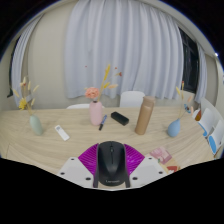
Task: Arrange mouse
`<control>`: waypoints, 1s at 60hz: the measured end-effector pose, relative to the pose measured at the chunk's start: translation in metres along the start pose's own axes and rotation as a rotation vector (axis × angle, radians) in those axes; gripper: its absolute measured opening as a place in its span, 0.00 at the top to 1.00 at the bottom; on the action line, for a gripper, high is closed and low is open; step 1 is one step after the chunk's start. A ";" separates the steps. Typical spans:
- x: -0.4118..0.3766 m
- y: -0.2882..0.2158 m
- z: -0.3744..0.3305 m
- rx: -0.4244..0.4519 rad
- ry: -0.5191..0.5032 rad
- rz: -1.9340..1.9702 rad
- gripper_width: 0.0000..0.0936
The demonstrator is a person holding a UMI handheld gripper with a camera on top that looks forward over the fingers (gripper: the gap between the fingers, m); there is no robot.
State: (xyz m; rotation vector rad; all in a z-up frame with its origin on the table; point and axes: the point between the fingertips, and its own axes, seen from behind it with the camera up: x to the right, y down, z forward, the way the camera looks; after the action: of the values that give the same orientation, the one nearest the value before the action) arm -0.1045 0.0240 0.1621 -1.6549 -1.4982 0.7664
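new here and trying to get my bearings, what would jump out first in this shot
The black mouse between the gripper fingers stands out first, framed by their magenta pads; whether they press on it is unclear. Beyond it on the wooden table, a tall tan cylinder stands upright, with a pink bottle beside it and white curtains behind.

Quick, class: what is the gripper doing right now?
Gripper: shut on the mouse, a purple pad against each side.
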 end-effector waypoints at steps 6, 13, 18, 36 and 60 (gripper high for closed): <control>0.077 -0.009 0.016 0.009 0.074 0.000 0.63; 0.148 0.020 0.039 -0.036 0.104 0.015 0.63; 0.175 0.056 0.058 -0.085 0.087 0.008 0.62; 0.193 0.149 0.087 -0.196 -0.012 -0.006 0.57; 0.204 0.124 0.025 -0.177 -0.040 0.009 0.08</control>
State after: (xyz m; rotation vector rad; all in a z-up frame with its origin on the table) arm -0.0326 0.2264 0.0554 -1.7866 -1.6272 0.6927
